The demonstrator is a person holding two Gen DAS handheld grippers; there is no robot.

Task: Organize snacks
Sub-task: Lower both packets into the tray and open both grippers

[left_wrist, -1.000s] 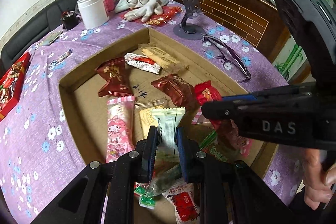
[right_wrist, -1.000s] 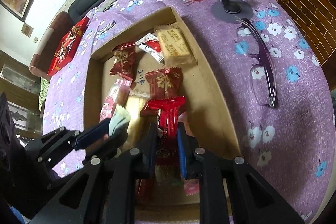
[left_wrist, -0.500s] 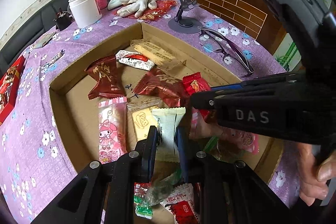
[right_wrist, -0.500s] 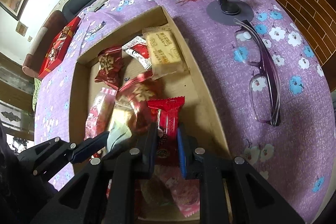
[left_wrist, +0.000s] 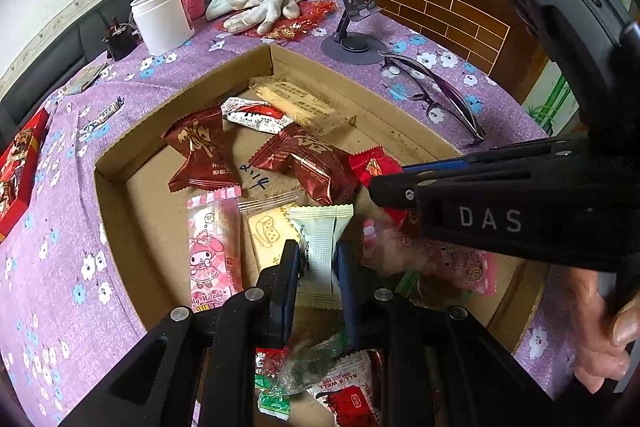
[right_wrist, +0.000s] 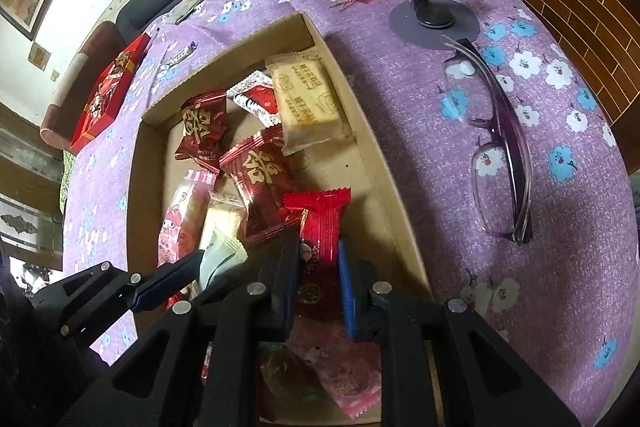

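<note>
Nudged sideways, dark-red packet (right_wrist: pixel 260 183) partly hidden; left tongs (left_wrist: pixel 316 259) pinch cream packet (left_wrist: pixel 320 251), right tongs (right_wrist: pixel 320 263) red packet (right_wrist: pixel 320 223).

A shallow cardboard tray (left_wrist: pixel 120 195) sits on the worktop (left_wrist: pixel 52 267), holding loose snack packets. Glasses (right_wrist: pixel 504 155) lie on the worktop right of the tray; a phone stand (right_wrist: pixel 428 15) stands behind them. A tub (left_wrist: pixel 162 19) and gloves (left_wrist: pixel 260 3) sit beyond the tray's far wall. A flat box (left_wrist: pixel 16 167) lies well left of the tray.
</note>
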